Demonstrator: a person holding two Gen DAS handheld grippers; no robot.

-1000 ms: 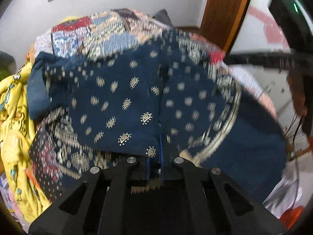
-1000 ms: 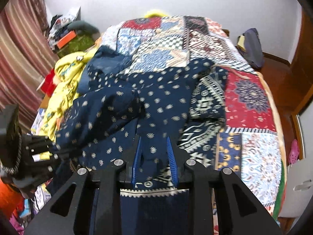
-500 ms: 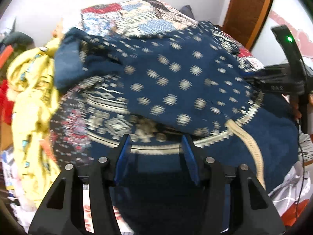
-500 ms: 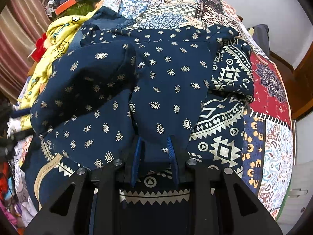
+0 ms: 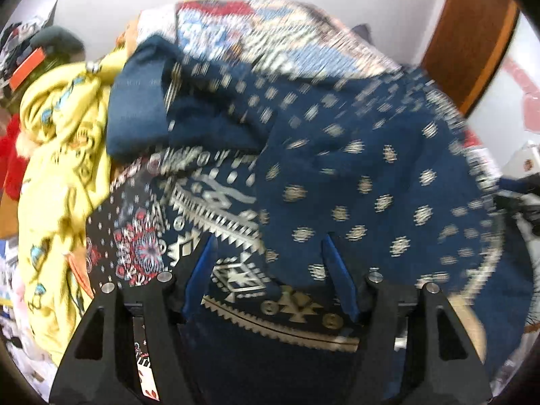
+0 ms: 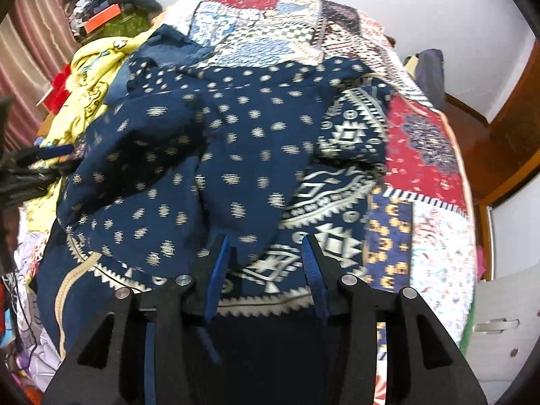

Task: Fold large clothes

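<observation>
With both sets of jaws just opened, left gripper (image 5: 268, 253) and right gripper (image 6: 265, 253) hover apart-fingered, gripping nothing, over the hem of the navy garment with cream paisley dots (image 6: 216, 155). Garment lies heaped on the multicoloured patchwork bedspread (image 6: 422, 175); yellow printed cloth (image 5: 57, 168) beside it, left.

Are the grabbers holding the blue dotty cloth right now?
No. Both the left gripper and right gripper have just opened, letting the blue dotted garment lie loose on the bed.

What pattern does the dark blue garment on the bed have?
Small cream motifs scattered over the navy garment, with a geometric border; the right wrist view shows it best.
</observation>
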